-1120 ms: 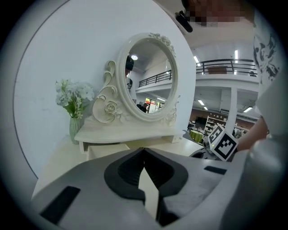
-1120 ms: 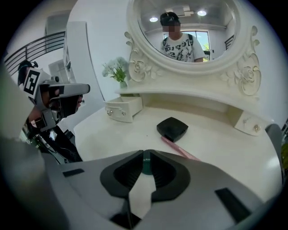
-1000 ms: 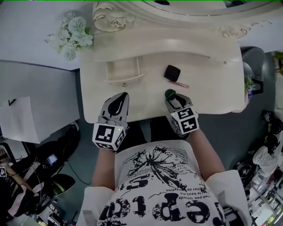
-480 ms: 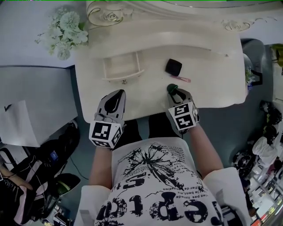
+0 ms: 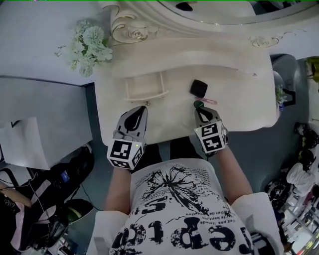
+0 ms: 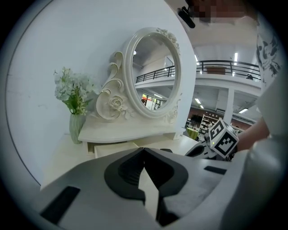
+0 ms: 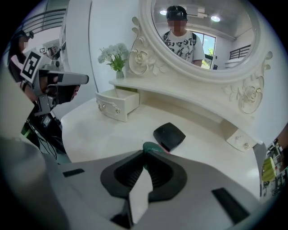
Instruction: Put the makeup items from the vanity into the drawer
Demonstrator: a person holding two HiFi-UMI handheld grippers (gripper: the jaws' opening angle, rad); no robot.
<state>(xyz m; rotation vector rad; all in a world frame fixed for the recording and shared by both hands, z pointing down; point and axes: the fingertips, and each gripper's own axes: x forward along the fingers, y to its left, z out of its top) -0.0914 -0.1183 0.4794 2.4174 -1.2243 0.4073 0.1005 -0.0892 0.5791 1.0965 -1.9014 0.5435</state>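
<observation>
Seen from the head, a cream vanity table [image 5: 169, 122] stood against a pale wall, with a carved oval mirror [image 5: 224, 12] at its back and white flowers [image 5: 89, 45] off its left corner. Its small drawer [image 5: 146, 87] was pulled open left of centre. A black compact [image 5: 199, 88] and a thin pink stick [image 5: 209, 101] lay to the right of it on the table. The left tongs [image 5: 141, 108] hovered over the table's near edge, below the drawer. The right tongs [image 5: 199, 106] pointed down just before the pink stick, with a green makeup item [image 5: 198, 103] at their tip. The left gripper view showed the left tongs pressed together with nothing between them, the drawer beyond. The right gripper view showed the right tongs, which had just been closing, clamped on the green makeup item [image 7: 153, 148], with the black compact just beyond and the open drawer well off to the left.
</observation>
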